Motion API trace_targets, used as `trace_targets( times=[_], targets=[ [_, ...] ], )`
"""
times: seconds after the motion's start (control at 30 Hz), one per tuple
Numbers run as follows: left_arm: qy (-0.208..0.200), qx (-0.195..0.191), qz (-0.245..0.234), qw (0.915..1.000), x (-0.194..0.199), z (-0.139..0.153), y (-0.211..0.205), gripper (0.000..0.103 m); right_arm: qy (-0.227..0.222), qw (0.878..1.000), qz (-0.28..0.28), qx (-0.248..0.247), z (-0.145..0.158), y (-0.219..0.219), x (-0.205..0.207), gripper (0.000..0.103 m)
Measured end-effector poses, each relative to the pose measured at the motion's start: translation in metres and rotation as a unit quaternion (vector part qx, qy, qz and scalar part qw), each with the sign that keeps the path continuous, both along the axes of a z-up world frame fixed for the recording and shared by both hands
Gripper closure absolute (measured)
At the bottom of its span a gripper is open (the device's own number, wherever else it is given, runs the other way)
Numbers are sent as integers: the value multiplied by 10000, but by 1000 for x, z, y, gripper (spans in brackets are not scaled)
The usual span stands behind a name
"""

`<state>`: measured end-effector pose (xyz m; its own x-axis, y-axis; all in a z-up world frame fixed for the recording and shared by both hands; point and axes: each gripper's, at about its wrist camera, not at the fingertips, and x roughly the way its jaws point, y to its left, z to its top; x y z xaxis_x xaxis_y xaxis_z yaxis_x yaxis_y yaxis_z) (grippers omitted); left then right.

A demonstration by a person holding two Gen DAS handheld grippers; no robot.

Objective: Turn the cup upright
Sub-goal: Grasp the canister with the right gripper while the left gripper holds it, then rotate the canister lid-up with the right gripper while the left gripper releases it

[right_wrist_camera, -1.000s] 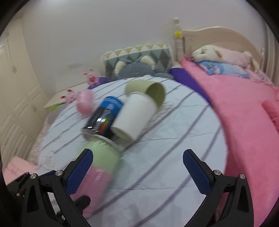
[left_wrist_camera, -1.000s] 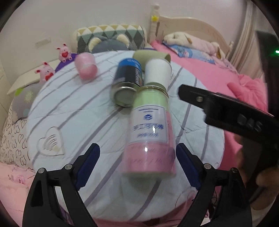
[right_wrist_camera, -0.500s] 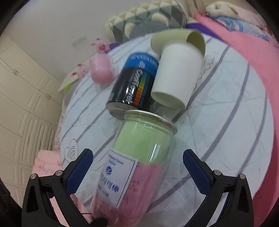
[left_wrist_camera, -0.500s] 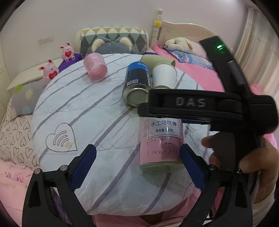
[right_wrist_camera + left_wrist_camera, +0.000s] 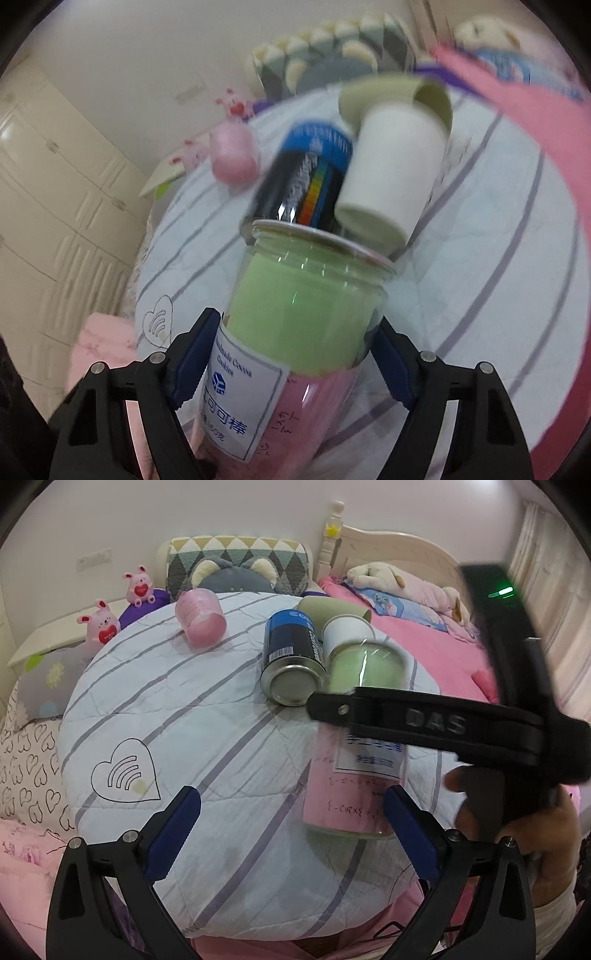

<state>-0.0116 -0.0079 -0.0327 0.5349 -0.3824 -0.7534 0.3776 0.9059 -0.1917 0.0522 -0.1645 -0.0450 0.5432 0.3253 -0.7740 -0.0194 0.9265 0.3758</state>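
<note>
A clear cup with green and pink filling and a white label (image 5: 364, 738) lies on its side on the striped round cushion (image 5: 184, 716). My right gripper (image 5: 295, 363) has closed its blue pads around the cup (image 5: 303, 317), one on each side. In the left wrist view the right gripper's black body (image 5: 424, 720) crosses over the cup. My left gripper (image 5: 291, 819) is open and empty, low at the cushion's near edge, left of the cup.
A blue-black can (image 5: 291, 657), a white paper cup (image 5: 347, 631) and an olive cup (image 5: 332, 607) lie on their sides just beyond the clear cup. A pink cup (image 5: 199, 618) lies at the far left. Pink bed (image 5: 424, 635) to the right.
My right gripper has moved forward and down over the clear cup and its jaws have closed in from wide open onto the cup's sides. My left gripper has stayed open.
</note>
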Motion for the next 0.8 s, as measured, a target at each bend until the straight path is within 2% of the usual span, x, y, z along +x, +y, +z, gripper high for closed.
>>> trace_targets(
  times=[0.1, 0.2, 0.27, 0.37, 0.5, 0.6, 0.8],
  targets=[
    [-3, 1, -33, 10000, 0, -1, -4, 2, -438, 9978, 6, -490, 20, 6, -15, 24],
    [-33, 138, 45, 9999, 4, -5, -11, 2, -1155, 9889, 257, -901, 34, 18, -24, 25],
    [-55, 288, 101, 9995, 6, -6, -16, 2, -1565, 9755, 350, -1506, 39, 30, -24, 25],
    [-191, 451, 136, 9987, 5, -6, -21, 2, -1898, 9548, 462, -2239, 38, 40, -23, 26],
    [-182, 571, 182, 9980, 7, -9, -20, 2, -1960, 9386, 606, -2774, 33, 53, -14, 27],
    [-119, 533, 275, 9981, 8, -11, -16, 2, -1772, 9408, 845, -2762, 31, 59, -9, 27],
    [-71, 541, 412, 9977, 10, -14, -12, 2, -1763, 9375, 1109, -2788, 27, 61, -13, 27]
  ],
)
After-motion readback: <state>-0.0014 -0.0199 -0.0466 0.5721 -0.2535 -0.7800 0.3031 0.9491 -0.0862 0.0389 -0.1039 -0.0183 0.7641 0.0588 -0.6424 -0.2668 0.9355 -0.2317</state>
